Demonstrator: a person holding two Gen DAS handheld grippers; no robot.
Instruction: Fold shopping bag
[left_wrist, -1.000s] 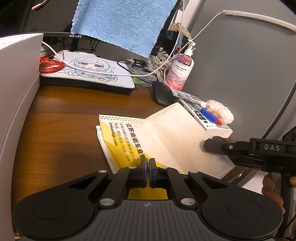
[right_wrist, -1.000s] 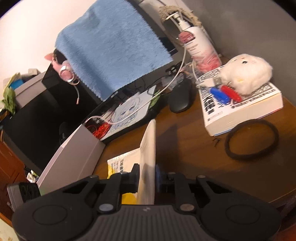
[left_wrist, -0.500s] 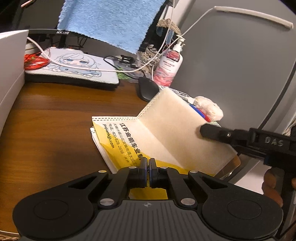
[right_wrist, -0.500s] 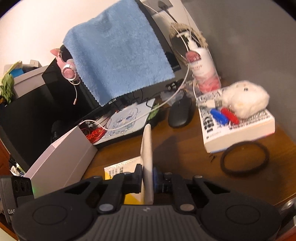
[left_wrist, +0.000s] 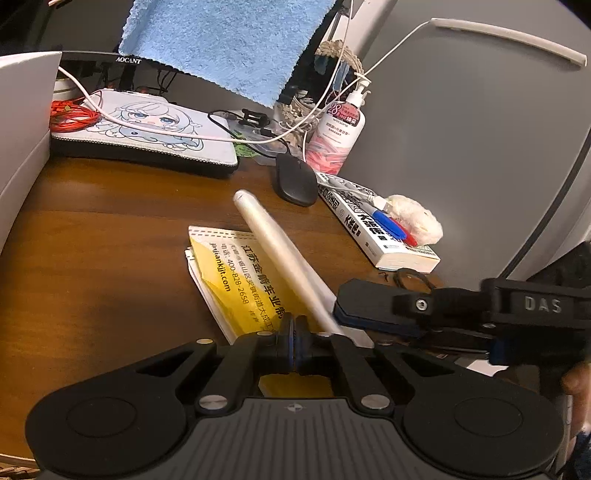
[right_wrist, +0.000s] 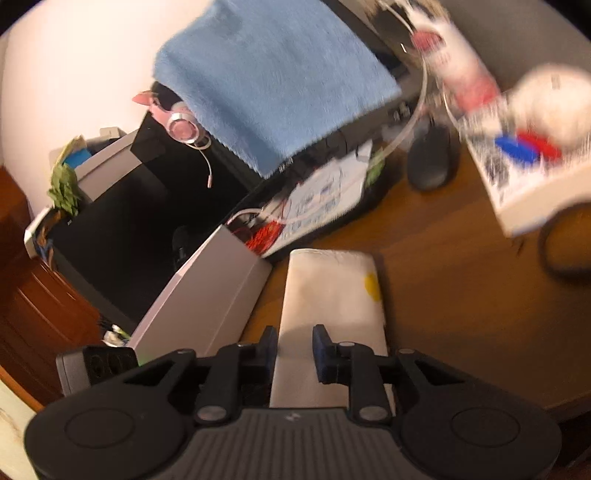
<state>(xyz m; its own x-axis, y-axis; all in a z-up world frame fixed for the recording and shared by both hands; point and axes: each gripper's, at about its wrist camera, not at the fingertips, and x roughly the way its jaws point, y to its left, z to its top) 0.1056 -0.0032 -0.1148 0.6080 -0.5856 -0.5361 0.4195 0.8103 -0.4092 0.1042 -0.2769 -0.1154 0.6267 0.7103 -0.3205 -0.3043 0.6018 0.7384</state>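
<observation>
While the left tongs (left_wrist: 294, 341) stay shut, pinning the bag (left_wrist: 236, 273) on the worktop (left_wrist: 110, 236), the right tongs (right_wrist: 294, 347), opening around the flap (right_wrist: 328, 291), should lay it flat; press the crease.

Warm indoor light; desk (left_wrist: 92, 258) lit evenly, w/ glare on its near left. Left view is sharp except the blurred bag flap (left_wrist: 280, 254). Right view is smeared by motion blur, esp. far right at book (right_wrist: 532, 184). Edges are bent by fisheye, corners blacked out.
</observation>
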